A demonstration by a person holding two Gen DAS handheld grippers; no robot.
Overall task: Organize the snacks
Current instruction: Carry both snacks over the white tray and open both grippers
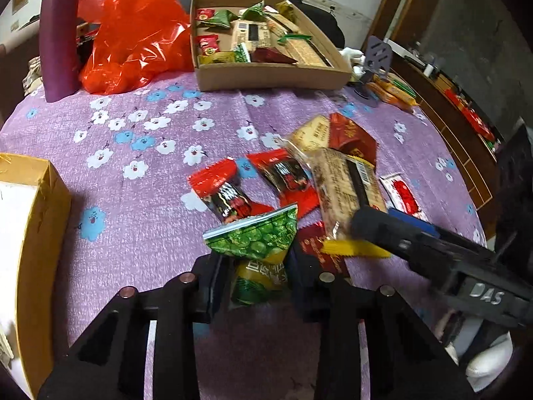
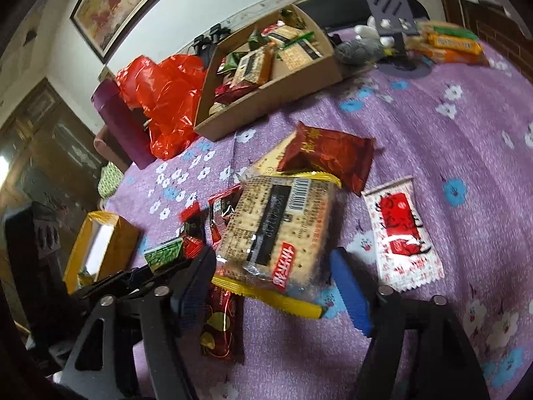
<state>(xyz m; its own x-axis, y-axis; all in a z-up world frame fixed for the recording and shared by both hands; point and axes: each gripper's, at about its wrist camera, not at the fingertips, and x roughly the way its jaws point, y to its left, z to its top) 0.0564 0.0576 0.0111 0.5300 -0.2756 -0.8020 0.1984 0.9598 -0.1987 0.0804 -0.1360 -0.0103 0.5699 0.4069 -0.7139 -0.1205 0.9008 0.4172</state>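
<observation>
A: Where is the pea pack (image 1: pixel 256 246)?
B: Bottom centre, clamped in the left gripper (image 1: pixel 258 271); it is light, crinkly and slippery, best pinched mid-body.
A: And the right gripper (image 2: pixel 269 286)?
B: Jaws apart around the cracker pack (image 2: pixel 283 233); brittle inside.

Worktop cloth (image 1: pixel 140 153) is woven purple fabric, matt and slightly rough; tray (image 1: pixel 266 76) is plain matt brown cardboard. Pea packet (image 1: pixel 256 236) and cracker pack (image 2: pixel 283 230) are glossy crinkled plastic film, and the red bag (image 1: pixel 133 33) is thin shiny translucent plastic. Left tool (image 1: pixel 258 280) is matt black plastic with bright metal pins.
</observation>
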